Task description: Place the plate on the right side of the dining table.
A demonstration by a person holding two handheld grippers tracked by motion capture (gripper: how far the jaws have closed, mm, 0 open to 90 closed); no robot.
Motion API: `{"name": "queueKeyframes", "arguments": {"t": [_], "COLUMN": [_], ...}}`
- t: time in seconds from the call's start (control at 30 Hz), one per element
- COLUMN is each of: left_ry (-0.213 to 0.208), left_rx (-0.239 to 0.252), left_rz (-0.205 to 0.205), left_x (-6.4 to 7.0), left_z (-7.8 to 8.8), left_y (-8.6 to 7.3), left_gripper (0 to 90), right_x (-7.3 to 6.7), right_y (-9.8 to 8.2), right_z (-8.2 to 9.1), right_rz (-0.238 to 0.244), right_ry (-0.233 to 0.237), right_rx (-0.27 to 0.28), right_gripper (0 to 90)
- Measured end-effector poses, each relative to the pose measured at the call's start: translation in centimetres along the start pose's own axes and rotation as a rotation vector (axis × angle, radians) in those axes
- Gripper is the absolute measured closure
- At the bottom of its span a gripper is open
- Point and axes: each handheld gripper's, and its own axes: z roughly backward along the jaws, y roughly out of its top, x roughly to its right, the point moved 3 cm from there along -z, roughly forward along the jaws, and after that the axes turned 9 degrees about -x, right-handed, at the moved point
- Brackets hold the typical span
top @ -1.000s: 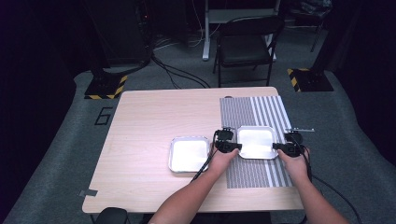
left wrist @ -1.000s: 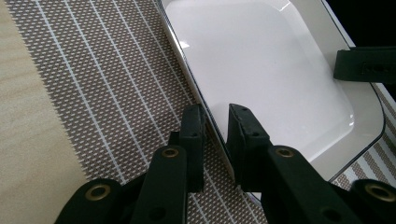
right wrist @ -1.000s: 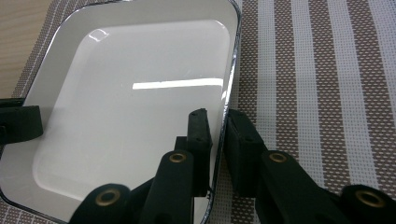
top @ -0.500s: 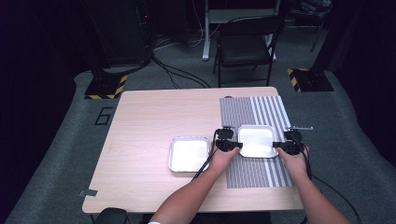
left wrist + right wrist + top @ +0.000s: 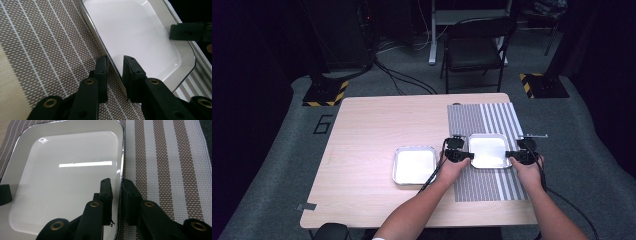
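Observation:
A white tray (image 5: 488, 150) lies on a striped placemat (image 5: 484, 120) at the right of the table. My left gripper (image 5: 468, 156) is at its left rim. In the left gripper view the jaws (image 5: 115, 62) straddle that rim (image 5: 110, 57) with a gap on the inner side; they have just been opening, rim still between them. My right gripper (image 5: 510, 156) is at the opposite rim. In the right gripper view it (image 5: 117, 182) is shut on the tray's edge (image 5: 121, 170). The tray (image 5: 65, 182) is empty and rests flat.
A second empty white tray (image 5: 414, 165) sits on the bare wood table (image 5: 377, 125) just left of the mat. A thin metal piece (image 5: 534, 135) lies at the mat's right edge. A black chair (image 5: 477, 50) stands beyond the table.

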Motion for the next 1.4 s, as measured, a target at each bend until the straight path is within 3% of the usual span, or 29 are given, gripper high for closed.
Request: {"name": "queueKeyframes", "arguments": {"t": [0.53,0.63,0.77,0.9,1.17,1.4], "left_ry": [-0.003,-0.003,-0.001,0.001,0.020,0.007], "left_rx": [-0.009,-0.010,-0.012,-0.007,-0.002,0.025], "left_rz": [-0.026,-0.024,-0.034,-0.032,-0.055,-0.047], "left_x": [0.2,0.2,0.2,0.2,0.0,-0.4], "left_z": [0.0,0.1,0.0,0.1,0.9,2.3], "left_y": [-0.1,0.0,-0.1,-0.1,-0.1,0.0], "left_gripper": [71.3,71.0,70.5,69.6,66.3,61.3], "right_x": [-0.1,0.0,-0.1,-0.1,0.1,0.2], "right_y": [-0.1,-0.1,-0.2,-0.3,-0.5,-0.9], "right_z": [0.0,0.0,0.1,0.2,1.0,2.0], "right_rz": [-0.018,0.006,-0.010,0.010,0.008,0.015], "right_ry": [-0.012,-0.015,-0.014,-0.015,-0.014,-0.005], "right_rx": [-0.016,-0.008,-0.017,-0.003,0.034,0.048], "right_gripper": [77.4,77.1,76.6,75.2,68.8,64.9]}}
